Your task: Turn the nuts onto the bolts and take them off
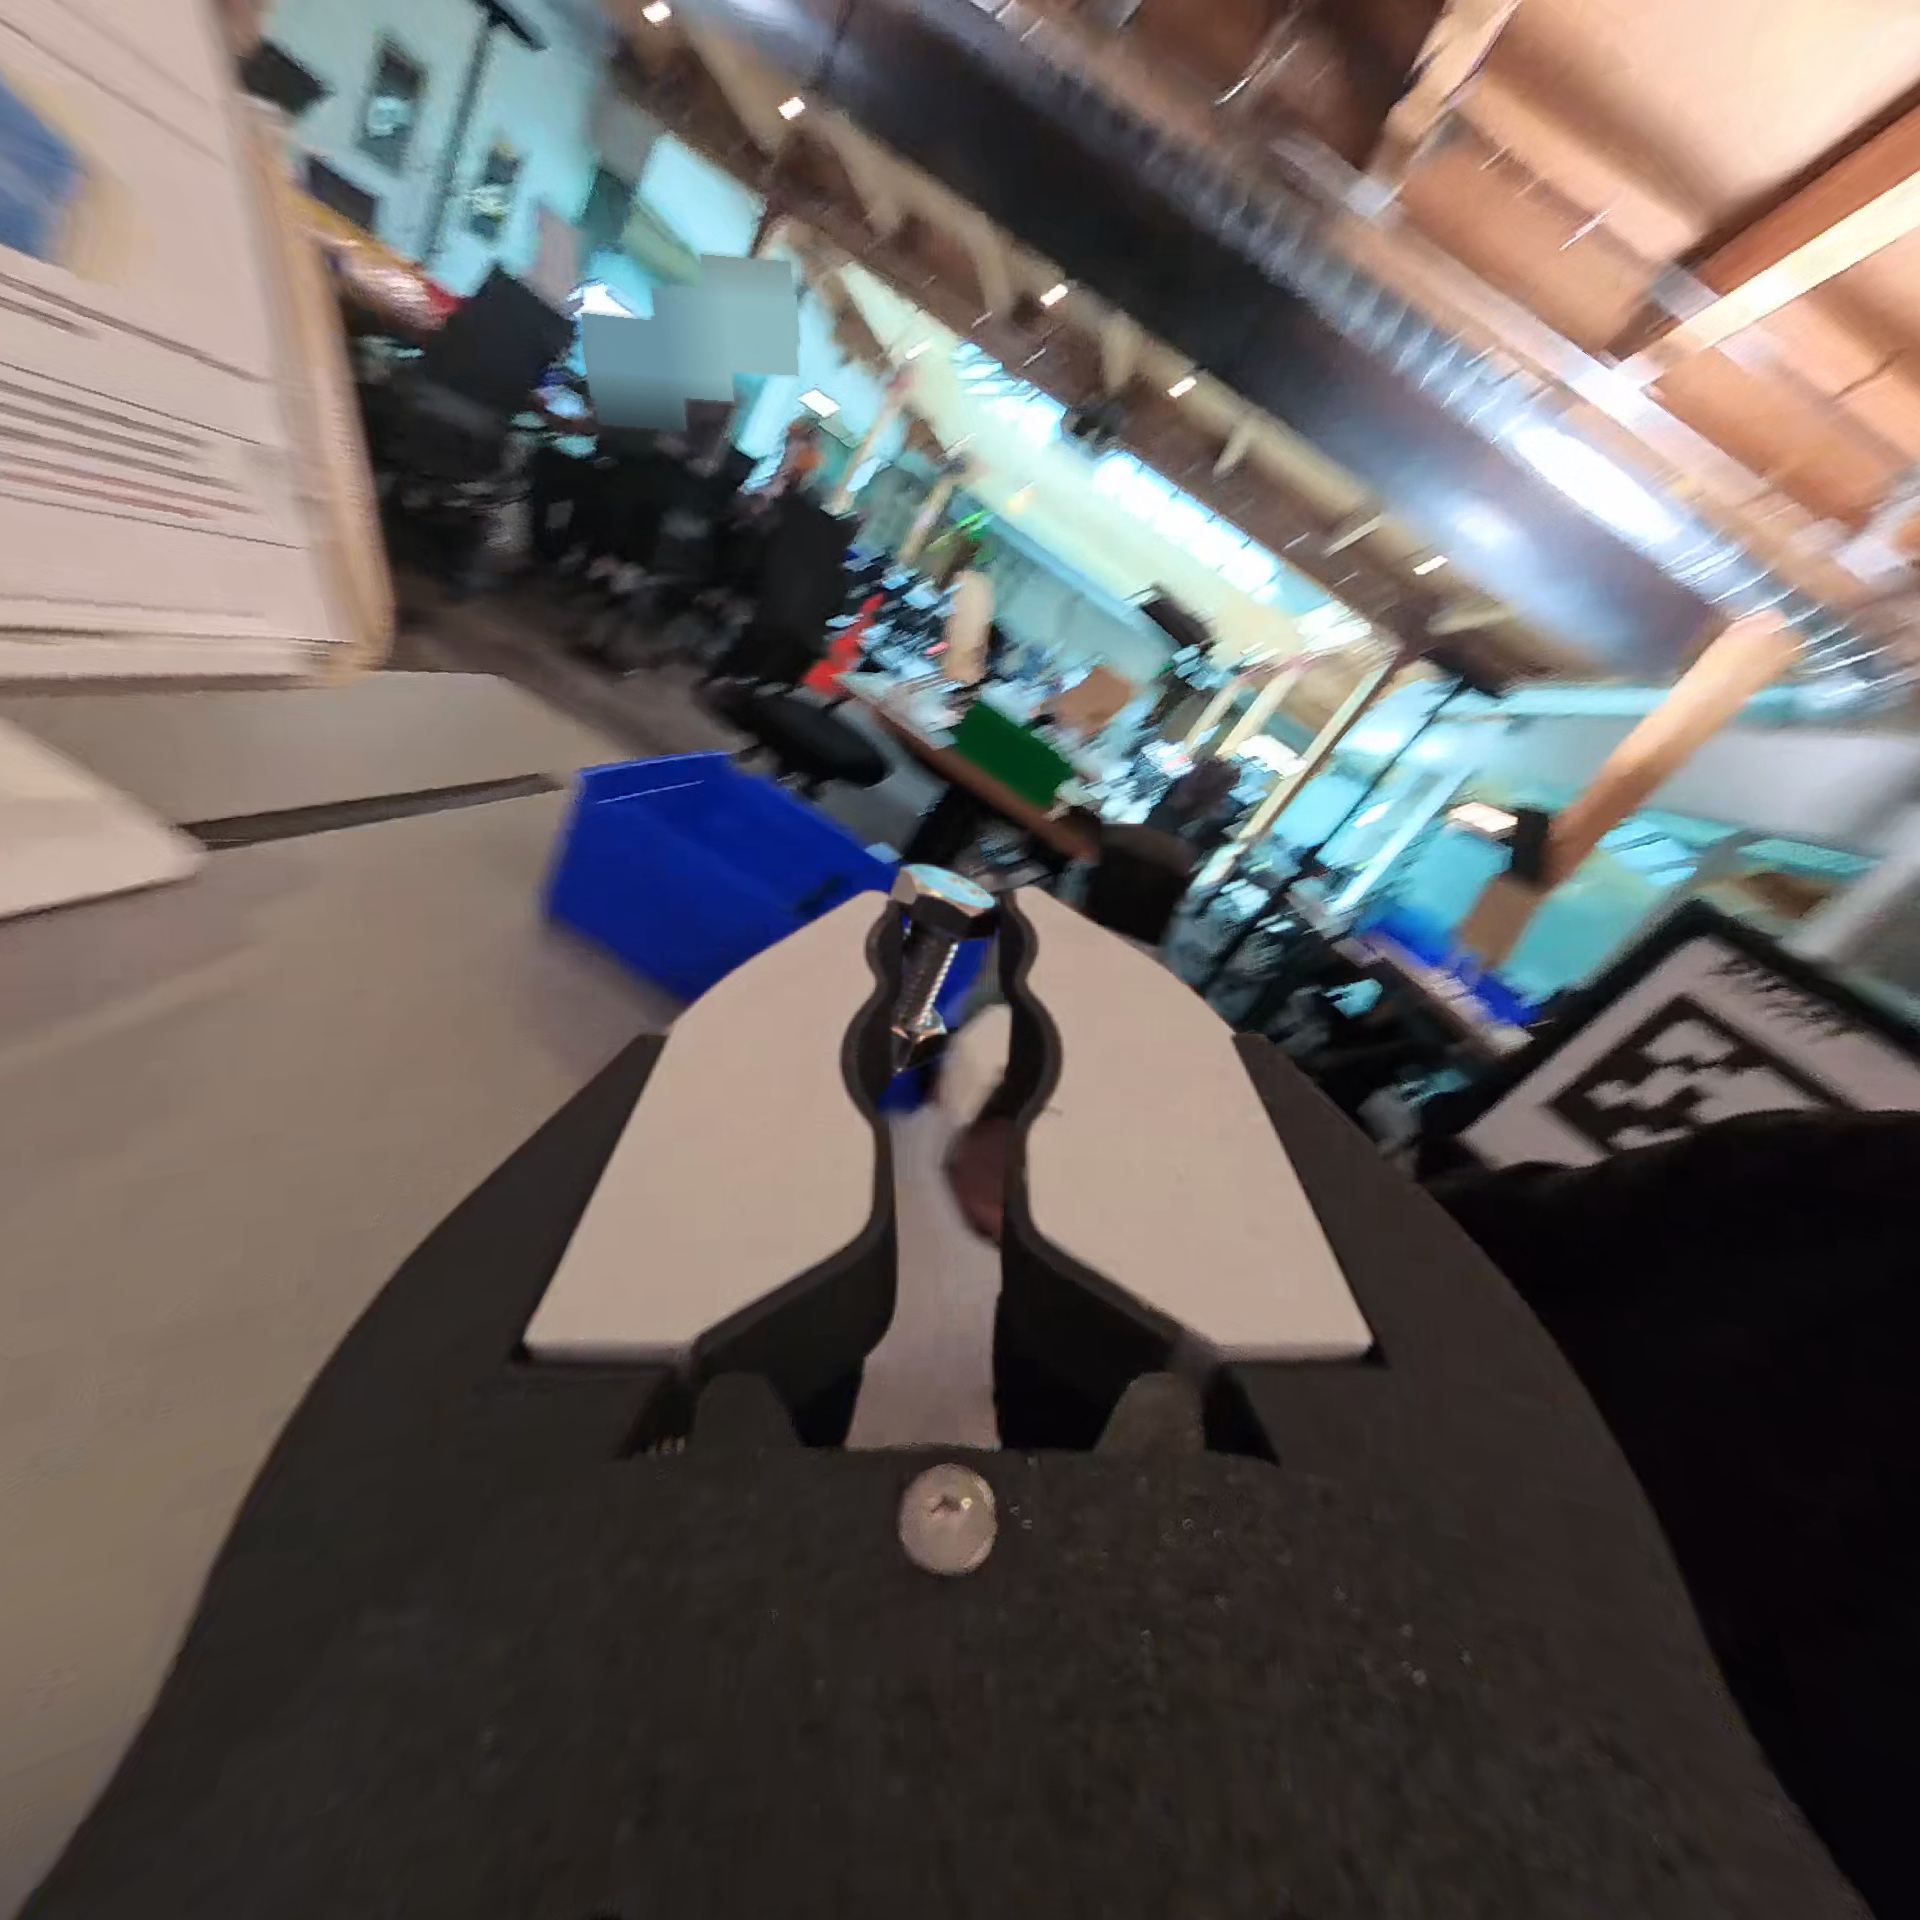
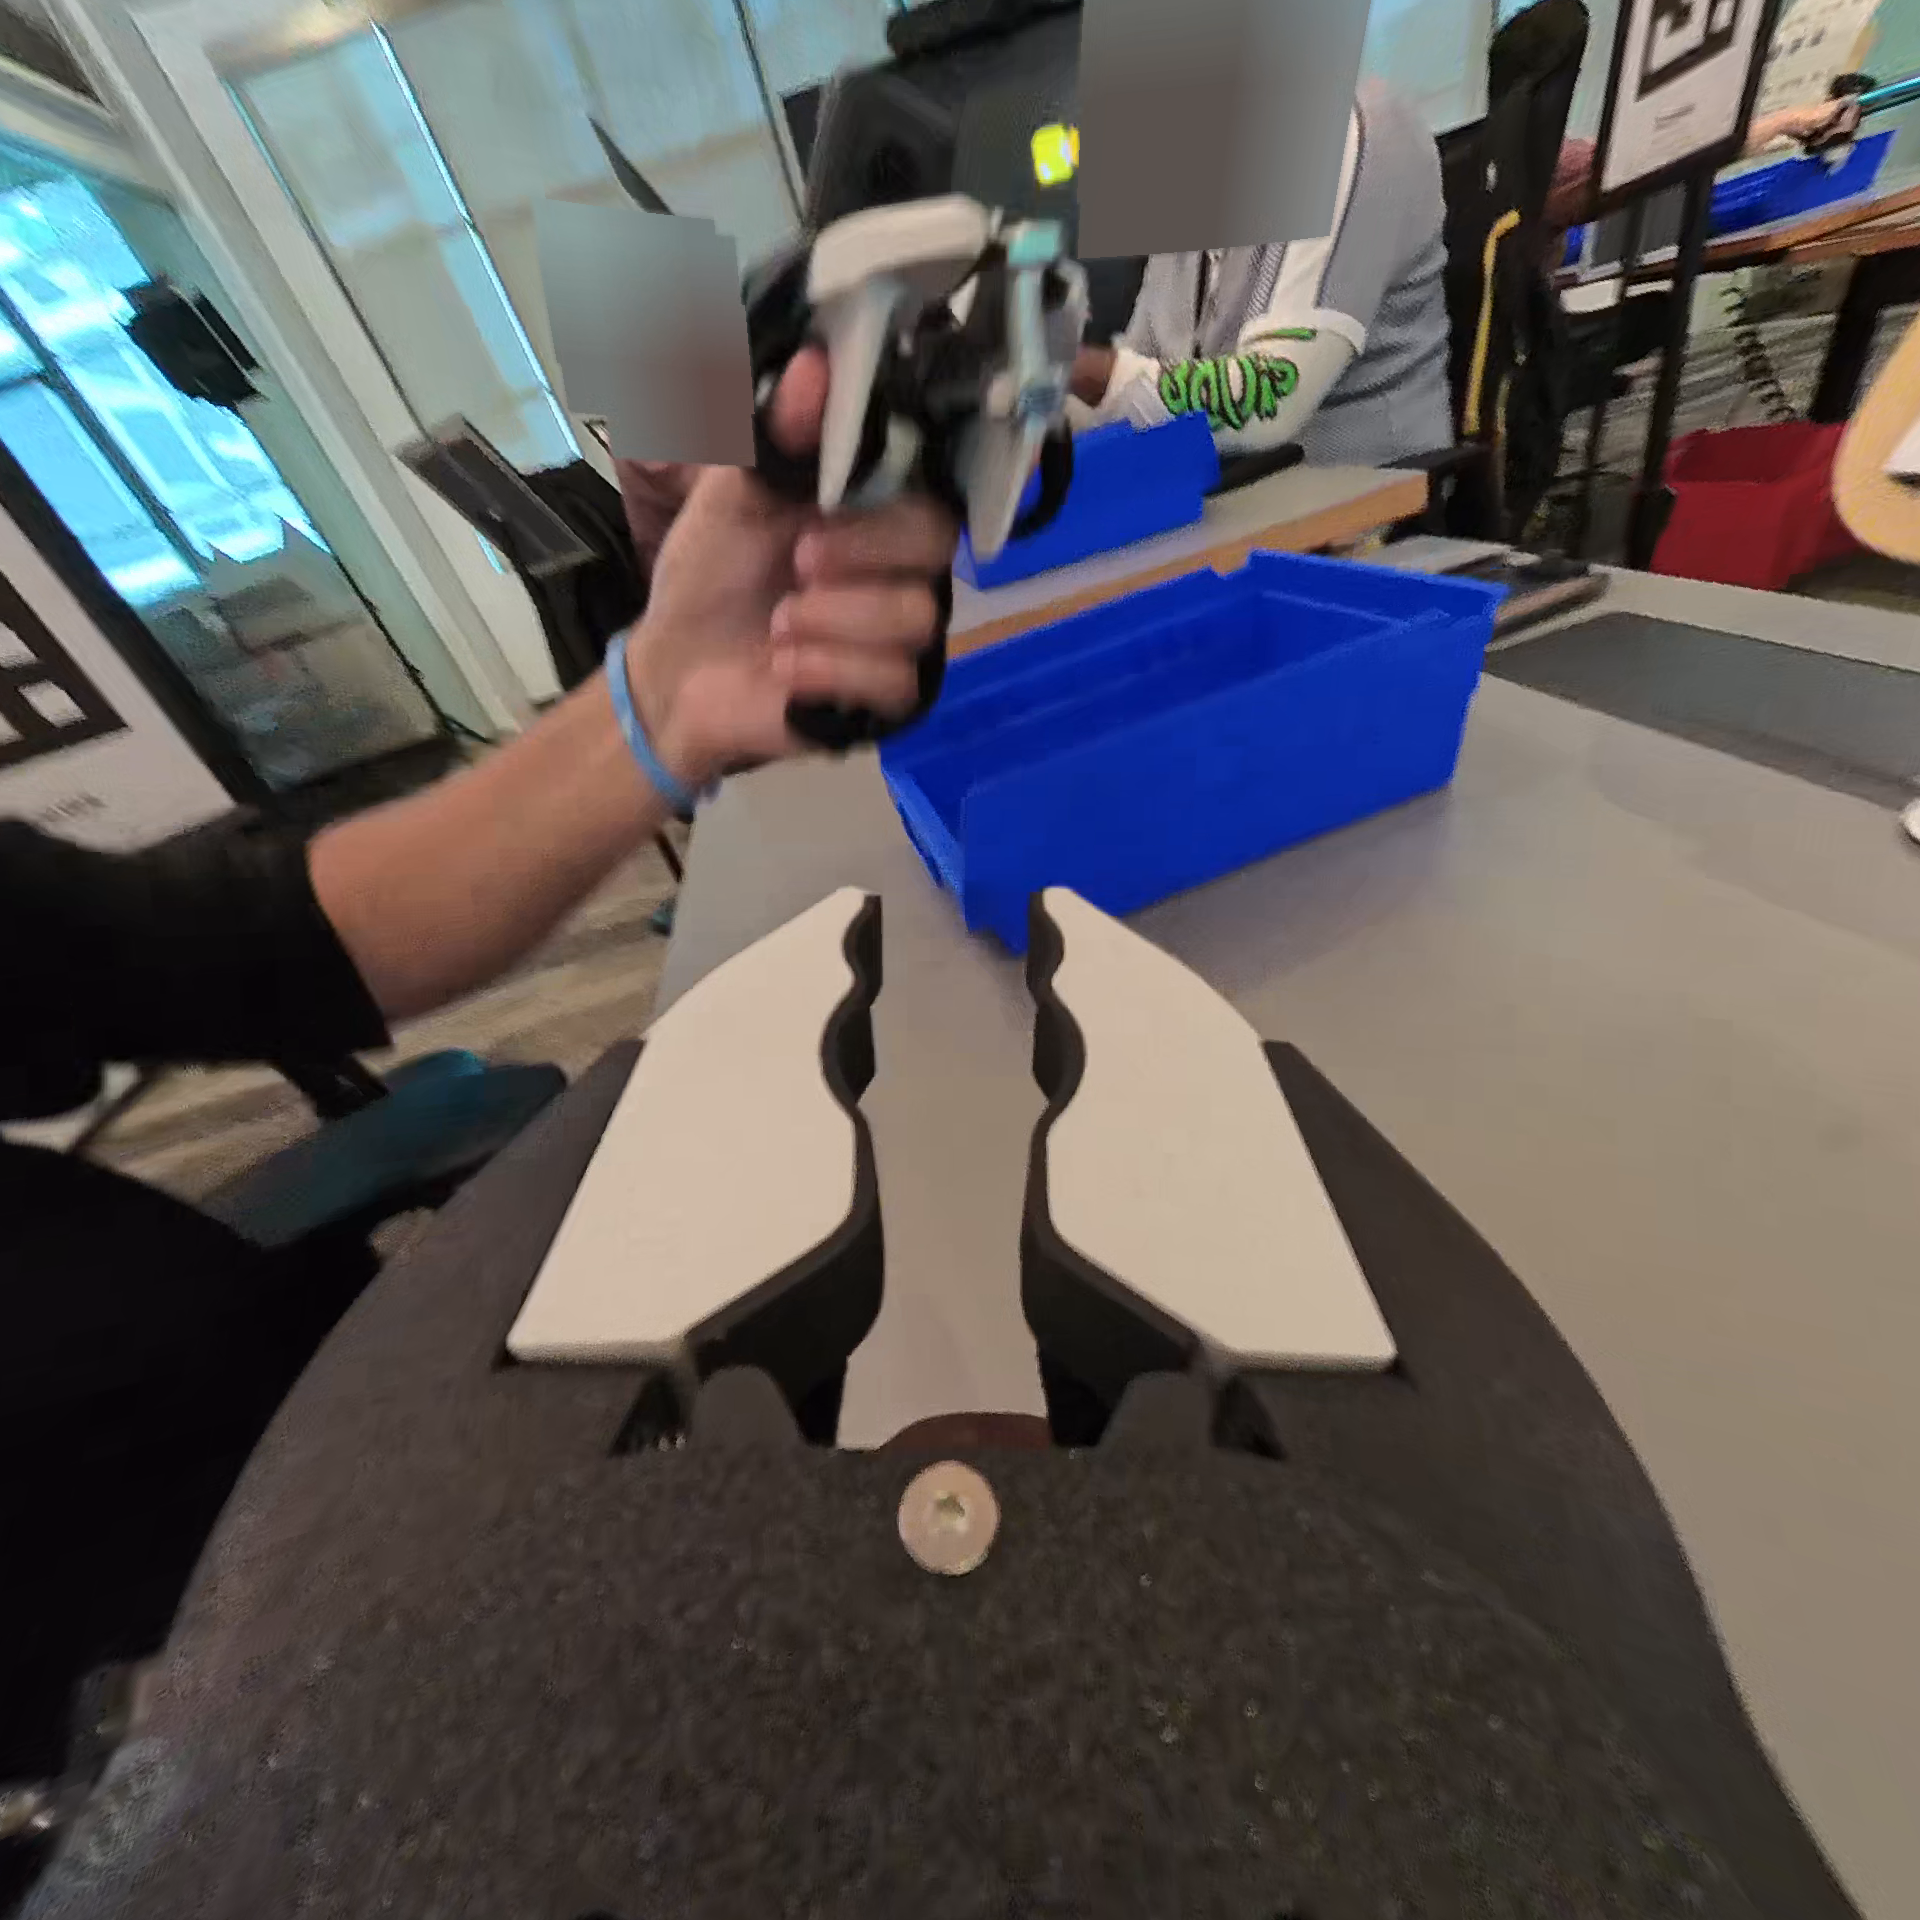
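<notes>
My left gripper (image 1: 943, 914) is shut on a silver hex-head bolt (image 1: 928, 961). The bolt's head sits at the fingertips and its threaded shank points back toward the camera. No nut shows on it. In the right wrist view a hand holds the left gripper (image 2: 1013, 520) raised and tilted above the blue bin (image 2: 1195, 748); the bolt cannot be made out there. My right gripper (image 2: 954, 914) is open and empty, low over the grey table (image 2: 1455, 1039), just short of the bin's near corner. No nut is in view.
The blue bin also shows in the left wrist view (image 1: 686, 852), blurred. A second blue bin (image 2: 1112, 488) stands on a farther table, where a seated person (image 2: 1299, 353) is. A red bin (image 2: 1756, 499) is at far right. The table's left edge (image 2: 675, 935) is close. The left gripper's tips are roughly 15 centimeters from the right gripper's.
</notes>
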Demonstrator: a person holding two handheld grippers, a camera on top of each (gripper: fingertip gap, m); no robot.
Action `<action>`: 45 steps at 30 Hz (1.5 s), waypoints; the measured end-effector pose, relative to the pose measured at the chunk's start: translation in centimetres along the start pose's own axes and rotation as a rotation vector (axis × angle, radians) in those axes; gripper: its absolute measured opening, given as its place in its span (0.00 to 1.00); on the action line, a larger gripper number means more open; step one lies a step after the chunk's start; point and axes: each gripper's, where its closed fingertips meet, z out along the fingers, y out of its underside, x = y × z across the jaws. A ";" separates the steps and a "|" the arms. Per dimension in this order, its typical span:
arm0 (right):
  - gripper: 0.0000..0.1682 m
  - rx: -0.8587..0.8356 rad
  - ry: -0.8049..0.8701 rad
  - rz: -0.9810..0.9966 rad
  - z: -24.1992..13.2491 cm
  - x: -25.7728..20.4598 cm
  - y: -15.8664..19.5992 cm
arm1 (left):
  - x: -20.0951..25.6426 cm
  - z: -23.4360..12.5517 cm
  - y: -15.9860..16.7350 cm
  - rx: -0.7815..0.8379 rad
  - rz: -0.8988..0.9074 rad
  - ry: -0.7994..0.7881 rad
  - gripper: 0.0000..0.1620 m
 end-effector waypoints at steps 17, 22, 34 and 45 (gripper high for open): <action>0.11 0.091 -0.192 0.208 -0.6 -1.3 -1.2 | 3.9 8.6 10.3 0.005 -0.258 0.252 0.10; 0.11 0.002 -0.120 0.195 -0.8 -0.4 0.3 | 2.8 8.9 11.4 -0.028 -0.255 0.220 0.10; 0.11 -0.157 -0.186 0.338 -0.5 -1.2 2.9 | 1.2 7.9 13.1 -0.202 -0.055 0.144 0.30; 0.11 -0.158 -0.204 0.347 0.0 -1.4 3.2 | 1.7 7.2 14.0 -0.265 -0.032 0.195 0.11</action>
